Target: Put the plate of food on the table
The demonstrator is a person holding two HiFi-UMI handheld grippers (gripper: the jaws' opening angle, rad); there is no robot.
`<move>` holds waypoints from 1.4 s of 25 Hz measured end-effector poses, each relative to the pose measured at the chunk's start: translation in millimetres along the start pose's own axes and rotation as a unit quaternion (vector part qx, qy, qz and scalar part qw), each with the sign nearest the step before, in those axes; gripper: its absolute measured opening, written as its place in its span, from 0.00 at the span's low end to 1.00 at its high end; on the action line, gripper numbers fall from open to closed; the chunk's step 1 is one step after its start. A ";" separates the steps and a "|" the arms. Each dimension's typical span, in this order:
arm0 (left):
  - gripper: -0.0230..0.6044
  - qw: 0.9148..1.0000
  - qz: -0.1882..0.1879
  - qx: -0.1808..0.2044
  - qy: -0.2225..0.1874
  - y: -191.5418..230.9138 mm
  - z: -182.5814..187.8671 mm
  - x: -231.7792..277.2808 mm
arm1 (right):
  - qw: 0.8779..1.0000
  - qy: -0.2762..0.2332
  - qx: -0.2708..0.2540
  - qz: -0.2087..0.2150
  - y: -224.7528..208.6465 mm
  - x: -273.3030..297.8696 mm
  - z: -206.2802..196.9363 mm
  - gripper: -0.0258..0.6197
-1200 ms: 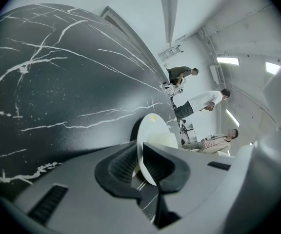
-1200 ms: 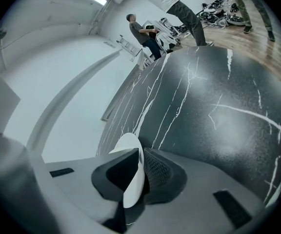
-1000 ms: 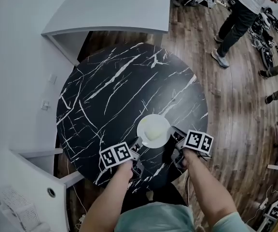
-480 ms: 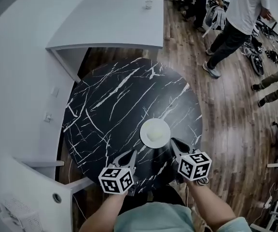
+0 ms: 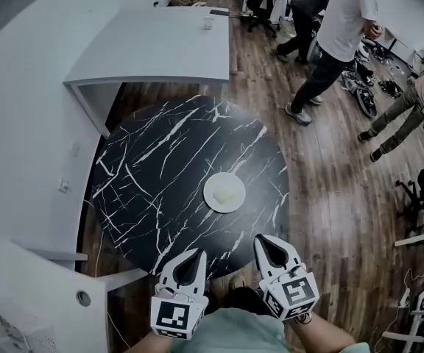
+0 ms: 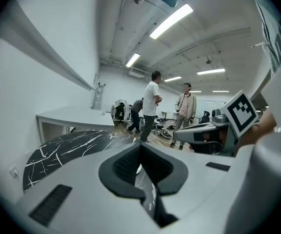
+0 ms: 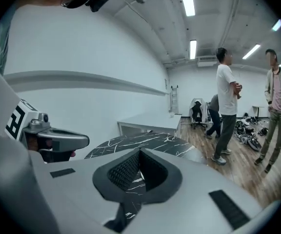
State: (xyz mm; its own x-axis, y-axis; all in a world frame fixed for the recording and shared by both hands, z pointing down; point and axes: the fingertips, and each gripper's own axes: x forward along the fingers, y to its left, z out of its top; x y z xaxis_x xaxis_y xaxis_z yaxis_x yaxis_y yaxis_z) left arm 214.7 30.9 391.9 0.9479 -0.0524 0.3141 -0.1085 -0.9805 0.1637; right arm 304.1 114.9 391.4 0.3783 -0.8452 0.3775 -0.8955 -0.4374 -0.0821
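Observation:
A white plate (image 5: pixel 224 193) with a pale mound of food (image 5: pixel 229 190) rests on the round black marble table (image 5: pixel 160 160), right of its middle. Neither gripper touches it. My left gripper (image 5: pixel 196 252) hangs near the table's front edge, shut and empty. Beside it, my right gripper (image 5: pixel 264 240) is also shut with nothing in it, just off the table's rim. Both point away from me toward the plate. In the left gripper view the left gripper (image 6: pixel 140 146) has its pads closed together. In the right gripper view the right gripper (image 7: pixel 139 152) shows the same.
A white desk (image 5: pixel 160 43) with a small cup (image 5: pixel 208 22) stands beyond the table. Several people (image 5: pixel 337 28) stand on the wooden floor (image 5: pixel 330 182) at the upper right. A white cabinet (image 5: pixel 28 293) is at the lower left.
Both grippers let go of the plate's rim, pulled back toward me, rose and rolled upright. The plate stays on the table.

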 end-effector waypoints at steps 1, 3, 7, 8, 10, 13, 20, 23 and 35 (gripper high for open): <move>0.05 1.000 0.001 0.000 -0.014 -5.6 4.5 -7.6 | 1.000 -0.007 -0.007 0.001 5.8 -9.0 2.2 0.05; 0.05 0.999 0.005 0.011 -0.036 -17.5 12.7 -20.9 | 1.000 -0.021 -0.016 0.003 13.9 -25.7 6.0 0.05; 0.05 0.997 0.026 0.029 -0.063 -45.0 23.1 -43.2 | 0.997 -0.048 -0.050 0.014 22.8 -63.1 11.8 0.05; 0.05 0.997 0.032 0.032 -0.068 -53.6 24.6 -48.5 | 0.996 -0.059 -0.061 0.018 24.6 -74.2 14.4 0.05; 0.05 0.995 0.044 0.043 -0.076 -74.9 26.1 -58.7 | 0.993 -0.081 -0.077 0.027 26.7 -98.5 20.8 0.05; 0.05 0.993 0.060 0.051 -0.085 -115.5 25.9 -74.7 | 0.991 -0.103 -0.081 0.036 24.0 -138.4 28.0 0.05; 0.05 0.986 0.120 0.051 -0.100 -181.1 27.2 -129.7 | 0.986 -0.144 -0.061 0.061 26.2 -216.3 30.7 0.05; 0.05 0.982 0.133 0.086 -0.100 -189.0 28.7 -152.2 | 0.985 -0.150 -0.056 0.058 28.2 -240.3 30.0 0.05; 0.05 0.979 0.144 0.073 -0.123 -190.4 18.0 -213.5 | 0.986 -0.154 -0.066 0.021 80.9 -282.0 12.6 0.05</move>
State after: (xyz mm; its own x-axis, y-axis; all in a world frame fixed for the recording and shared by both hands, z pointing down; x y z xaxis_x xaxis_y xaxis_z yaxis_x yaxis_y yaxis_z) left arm 38.4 225.4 276.9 0.9294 -0.3579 0.0902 -0.3557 -0.9337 -0.0407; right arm 127.9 314.0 266.8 0.3749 -0.9238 0.0775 -0.9270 -0.3731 0.0372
